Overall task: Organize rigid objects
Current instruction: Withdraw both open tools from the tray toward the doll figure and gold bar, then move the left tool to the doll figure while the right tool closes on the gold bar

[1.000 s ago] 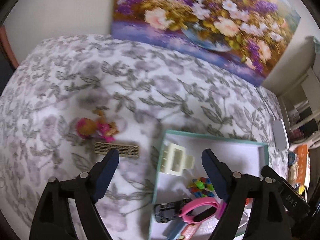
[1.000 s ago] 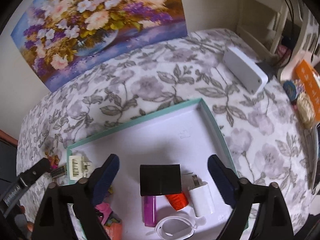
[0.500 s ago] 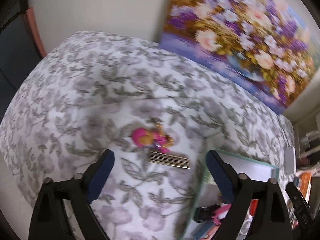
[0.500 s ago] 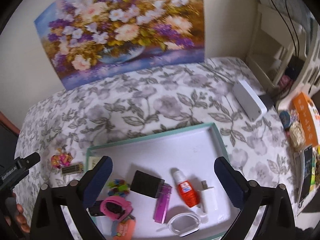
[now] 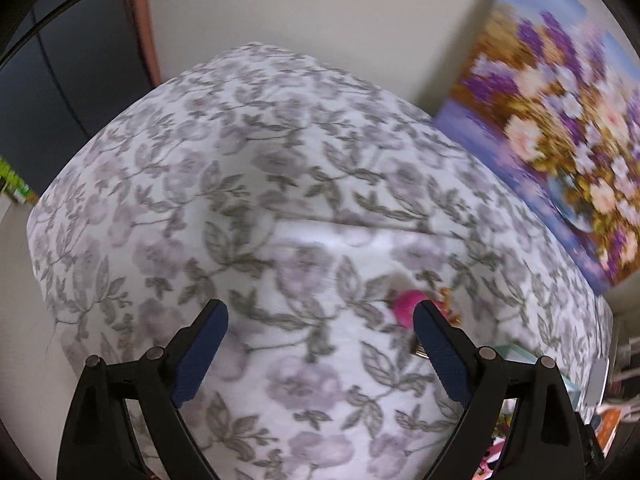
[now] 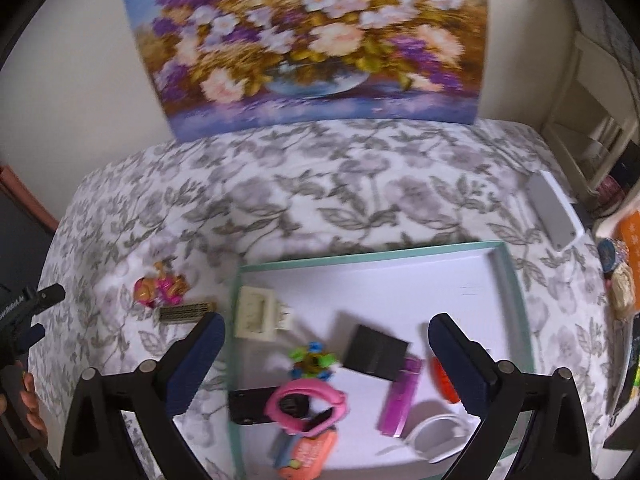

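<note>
A teal-rimmed white tray (image 6: 516, 276) lies on the flowered cloth and holds a cream plug (image 6: 256, 316), a black box (image 6: 374, 352), a pink band (image 6: 308, 404), a purple stick (image 6: 402, 396), an orange bottle (image 6: 442, 378) and a small green toy (image 6: 314, 360). A pink doll toy (image 6: 162, 288) and a brown comb (image 6: 186, 312) lie on the cloth left of the tray. My right gripper (image 6: 326, 360) is open above the tray's front. My left gripper (image 5: 320, 344) is open and empty over bare cloth; the pink toy (image 5: 406, 308) sits by its right finger.
A flower painting (image 6: 312, 40) leans on the back wall. A grey flat box (image 6: 550, 210) lies at the cloth's right edge, with shelves and clutter (image 6: 618, 280) beyond. The cloth's left edge (image 5: 44, 216) drops off beside a dark door.
Both grippers have pulled back and up. The left view has swung left, so the tray has left it and the pink toy slid right. The right view has shifted left and now shows toy and comb.
</note>
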`<move>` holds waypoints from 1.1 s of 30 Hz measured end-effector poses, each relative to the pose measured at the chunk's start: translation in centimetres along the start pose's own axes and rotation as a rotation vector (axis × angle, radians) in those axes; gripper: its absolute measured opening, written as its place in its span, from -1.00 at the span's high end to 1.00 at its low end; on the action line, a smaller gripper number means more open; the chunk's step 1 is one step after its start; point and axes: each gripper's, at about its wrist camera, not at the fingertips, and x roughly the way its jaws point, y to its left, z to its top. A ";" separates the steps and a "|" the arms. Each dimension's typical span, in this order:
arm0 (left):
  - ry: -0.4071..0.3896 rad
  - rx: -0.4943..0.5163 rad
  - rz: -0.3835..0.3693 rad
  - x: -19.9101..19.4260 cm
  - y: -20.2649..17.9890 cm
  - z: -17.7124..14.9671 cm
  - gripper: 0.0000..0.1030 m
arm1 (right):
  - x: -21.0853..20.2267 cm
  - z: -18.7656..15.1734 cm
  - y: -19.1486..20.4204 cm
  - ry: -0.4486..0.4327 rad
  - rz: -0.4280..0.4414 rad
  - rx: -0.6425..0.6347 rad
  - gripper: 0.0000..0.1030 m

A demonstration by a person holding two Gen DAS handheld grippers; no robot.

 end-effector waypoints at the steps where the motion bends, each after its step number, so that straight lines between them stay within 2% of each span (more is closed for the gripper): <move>1: -0.001 -0.008 0.004 0.0 0.6 0.2 -0.82 | 0.1 -0.1 0.7 0.002 0.006 -0.011 -1.00; 8: -0.003 -0.058 0.035 0.5 4.0 1.2 -0.83 | 1.5 -0.6 6.1 0.026 0.067 -0.092 -1.00; 12: 0.008 -0.075 0.038 1.3 4.7 1.4 -0.82 | 2.6 -0.8 8.8 0.026 0.098 -0.142 -1.00; 17: 0.043 -0.039 0.025 3.3 3.1 0.9 -0.83 | 4.2 -0.8 10.8 0.028 0.138 -0.155 -1.00; 22: 0.103 -0.007 0.015 6.0 1.1 0.1 -0.83 | 7.0 -1.1 12.4 0.068 0.168 -0.153 -1.00; 28: 0.151 0.012 0.014 8.5 -0.3 -0.1 -0.83 | 10.1 -1.7 13.4 0.120 0.164 -0.155 -1.00; 33: 0.173 0.013 0.024 10.0 -0.5 -0.1 -0.83 | 11.5 -1.8 14.1 0.130 0.158 -0.167 -1.00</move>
